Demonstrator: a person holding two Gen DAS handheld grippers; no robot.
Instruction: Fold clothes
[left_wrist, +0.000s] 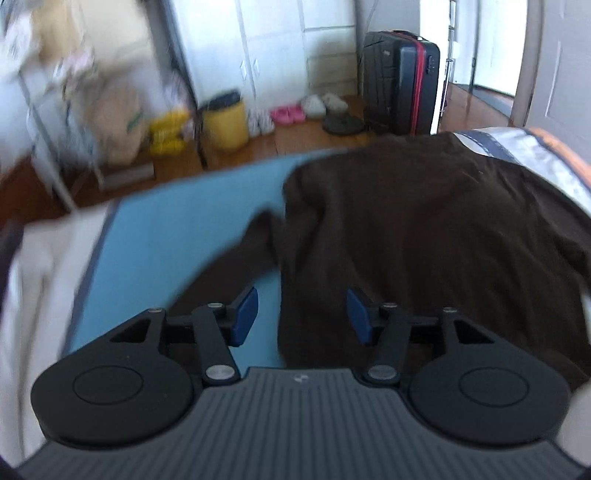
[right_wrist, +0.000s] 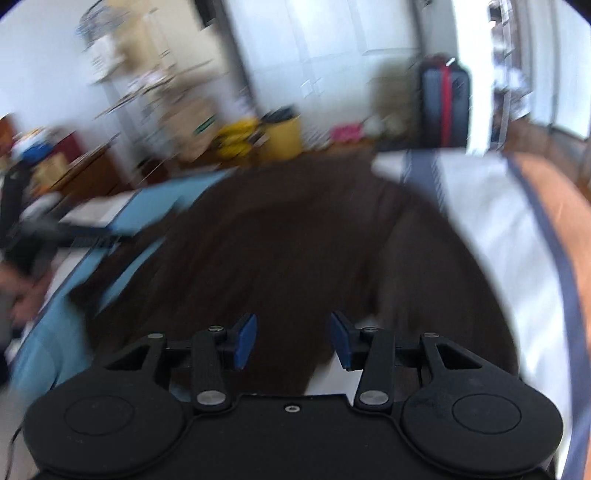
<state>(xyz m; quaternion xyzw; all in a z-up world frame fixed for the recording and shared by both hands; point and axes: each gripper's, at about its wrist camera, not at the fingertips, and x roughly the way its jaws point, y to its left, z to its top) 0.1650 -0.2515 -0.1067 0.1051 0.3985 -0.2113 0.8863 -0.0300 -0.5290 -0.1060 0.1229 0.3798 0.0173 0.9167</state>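
Both grippers hover w/ jaws apart, nothing held: left gripper (left_wrist: 302, 317) over the near edge of the brown garment (left_wrist: 424, 229), right gripper (right_wrist: 293, 341) likewise. Garment lies on the bed's blue mat (left_wrist: 192, 221). Best: pinch edges evenly, lift together.

Brown garment (left_wrist: 424, 229): soft matt cloth; blue mat (left_wrist: 192, 229) smooth; wood floor (left_wrist: 295, 136) glossy.
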